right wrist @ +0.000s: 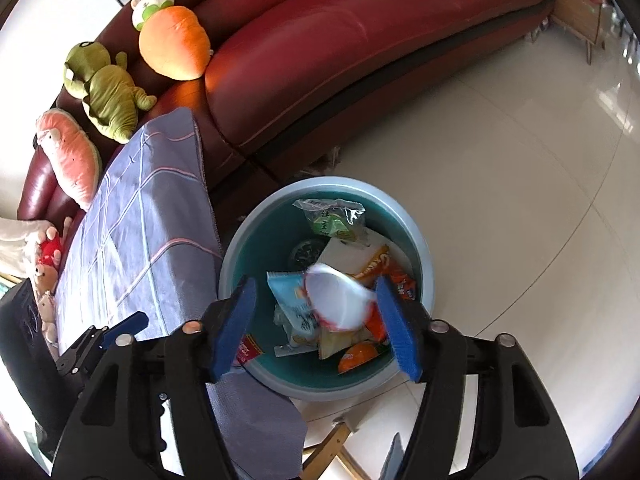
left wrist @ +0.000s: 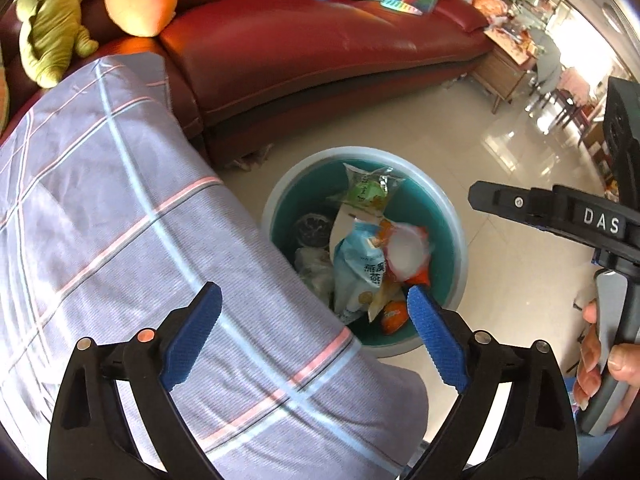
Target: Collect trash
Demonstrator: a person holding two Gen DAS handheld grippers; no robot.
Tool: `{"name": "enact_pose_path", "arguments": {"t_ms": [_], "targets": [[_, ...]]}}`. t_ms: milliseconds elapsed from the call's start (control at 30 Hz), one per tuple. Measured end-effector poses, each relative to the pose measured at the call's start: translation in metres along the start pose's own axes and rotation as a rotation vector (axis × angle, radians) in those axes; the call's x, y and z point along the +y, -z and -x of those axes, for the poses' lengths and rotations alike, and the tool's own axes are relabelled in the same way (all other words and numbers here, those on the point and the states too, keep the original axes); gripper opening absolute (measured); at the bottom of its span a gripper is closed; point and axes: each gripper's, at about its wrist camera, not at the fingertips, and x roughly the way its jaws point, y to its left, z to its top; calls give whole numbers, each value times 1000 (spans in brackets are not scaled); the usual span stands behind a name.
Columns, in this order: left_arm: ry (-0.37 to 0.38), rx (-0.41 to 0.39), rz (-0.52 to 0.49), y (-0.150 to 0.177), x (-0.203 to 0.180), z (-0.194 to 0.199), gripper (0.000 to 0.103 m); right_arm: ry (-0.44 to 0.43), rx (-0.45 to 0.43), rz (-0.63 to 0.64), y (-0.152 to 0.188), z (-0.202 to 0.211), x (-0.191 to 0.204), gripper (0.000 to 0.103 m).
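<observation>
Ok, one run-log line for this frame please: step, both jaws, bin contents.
step: dropping trash | left gripper: open, empty | right gripper: open, white wrapper blurred between jaws over bin | bin: snack packets

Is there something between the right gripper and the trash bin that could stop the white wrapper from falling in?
Nothing visible does. The white wrapper is blurred between the open right gripper pads, directly over the bin, which has no lid.

The bin [right wrist: 424, 248] stands on the floor [right wrist: 520, 200] before the sofa [right wrist: 320, 60], beside the cloth-covered table [right wrist: 152, 240]; wrappers [right wrist: 296, 304] lie in it, and plush toys [right wrist: 108, 92] sit on the sofa.
</observation>
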Motion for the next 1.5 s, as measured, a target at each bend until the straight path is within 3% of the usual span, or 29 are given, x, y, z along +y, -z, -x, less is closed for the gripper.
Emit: {"name": "enact_pose_path", "arguments": {"t_ms": [67, 267, 300, 600, 833, 933, 1500], "targets": [[-1, -1, 12, 2, 2, 3, 94, -4, 10, 7, 4, 0, 4, 69], [-18, -25, 34, 14, 10, 17, 94, 6, 14, 26, 15, 7, 12, 80], [-27, -30, 33, 16, 10, 20, 94, 12, 16, 31, 18, 9, 14, 87], [-58, -57, 37, 40, 17, 48, 98, 95, -2, 114, 46, 26, 31, 96], [-80, -75, 62, 56, 25, 69, 99, 240, -30, 195, 68, 45, 45, 96], [-84, -77, 71, 63, 28, 75, 99, 265, -33, 223, 77, 51, 51, 96], [-128, -158, 102, 94, 44, 130, 99, 288, -112, 266, 105, 100, 77, 96]]}}
